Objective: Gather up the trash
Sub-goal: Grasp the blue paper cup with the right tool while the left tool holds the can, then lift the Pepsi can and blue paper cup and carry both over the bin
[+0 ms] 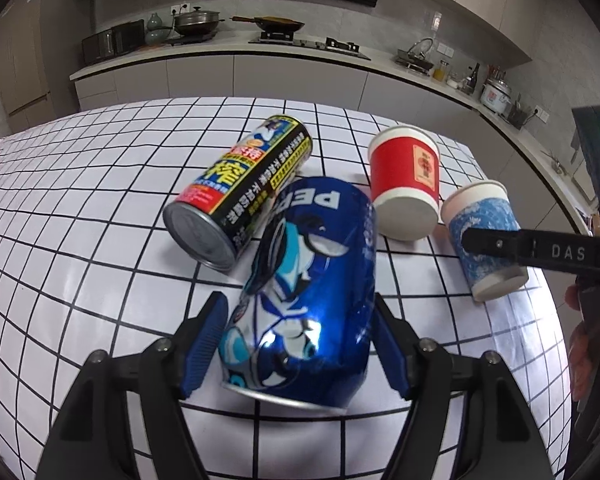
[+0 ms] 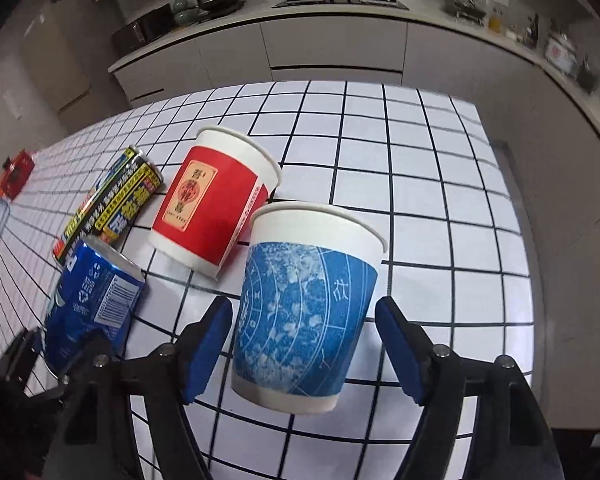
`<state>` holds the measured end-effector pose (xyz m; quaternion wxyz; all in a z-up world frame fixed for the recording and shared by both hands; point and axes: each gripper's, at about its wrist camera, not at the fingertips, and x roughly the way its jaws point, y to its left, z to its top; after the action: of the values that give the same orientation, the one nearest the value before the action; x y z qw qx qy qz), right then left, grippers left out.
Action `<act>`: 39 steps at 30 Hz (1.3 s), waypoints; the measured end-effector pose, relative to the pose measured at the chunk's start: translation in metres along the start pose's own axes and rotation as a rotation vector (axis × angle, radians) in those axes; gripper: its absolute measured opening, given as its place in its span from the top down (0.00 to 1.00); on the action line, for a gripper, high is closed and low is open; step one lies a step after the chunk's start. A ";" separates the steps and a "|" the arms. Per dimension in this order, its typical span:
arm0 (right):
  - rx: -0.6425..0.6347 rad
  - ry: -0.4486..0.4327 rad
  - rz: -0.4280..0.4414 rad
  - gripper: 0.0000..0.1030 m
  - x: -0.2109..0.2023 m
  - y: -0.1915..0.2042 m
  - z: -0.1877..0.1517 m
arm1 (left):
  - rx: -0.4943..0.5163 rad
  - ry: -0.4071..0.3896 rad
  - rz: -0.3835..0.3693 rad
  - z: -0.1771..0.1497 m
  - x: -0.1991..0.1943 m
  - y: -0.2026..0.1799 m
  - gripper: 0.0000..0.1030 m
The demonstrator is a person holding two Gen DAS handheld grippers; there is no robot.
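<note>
- The left gripper (image 1: 300, 344) has the blue cola can (image 1: 300, 292) between its two blue pads. The right pad touches the can's side. The left pad is just beside the dented side, so I cannot tell if the can is really pinched.
- The can leans away from the camera, over the desk (image 1: 80, 240) with its white cloth and black grid.
- The right gripper (image 2: 304, 344) stands around the blue paper cup (image 2: 304, 312). There is a clear gap on both sides of the cup, so the pads do not press it.
- The blue paper cup seems tilted, with its rim toward the far side.
- The red paper cup (image 2: 212, 204) lies tilted on the desk, just behind the blue one.
- The black and yellow can (image 1: 240, 188) lies on its side, and its far end touches the blue cola can.
</note>
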<state>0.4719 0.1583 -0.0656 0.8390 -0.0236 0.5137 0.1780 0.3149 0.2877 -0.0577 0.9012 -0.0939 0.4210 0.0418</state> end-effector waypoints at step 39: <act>-0.202 -0.158 -0.010 0.38 -0.108 -0.045 -0.115 | 0.002 -0.063 0.069 -0.071 -0.067 -0.097 0.37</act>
<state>0.3440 0.0612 -0.0327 0.8712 -0.0961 0.4252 0.2260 0.2334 0.1787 -0.0382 0.9122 -0.0769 0.3953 0.0753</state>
